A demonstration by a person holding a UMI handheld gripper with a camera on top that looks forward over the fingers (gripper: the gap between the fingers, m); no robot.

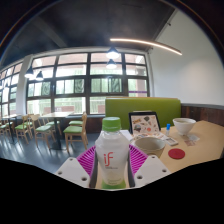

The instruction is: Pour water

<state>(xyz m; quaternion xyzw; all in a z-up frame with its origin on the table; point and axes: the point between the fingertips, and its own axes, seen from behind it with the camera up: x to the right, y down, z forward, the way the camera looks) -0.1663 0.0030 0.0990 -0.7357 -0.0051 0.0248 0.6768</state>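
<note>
My gripper (112,166) is shut on a clear plastic bottle (112,150) with a green cap and a white label with pink lettering. The bottle stands upright between my two pink pads, lifted above the wooden table (205,148). A white bowl (184,126) stands on the table beyond my right finger. A white cup-like dish (151,145) sits nearer, just right of the bottle.
A red coaster (177,154) lies on the table near the dish. A framed picture (144,123) leans against a green sofa back (140,108). Chairs and tables stand to the left by large windows.
</note>
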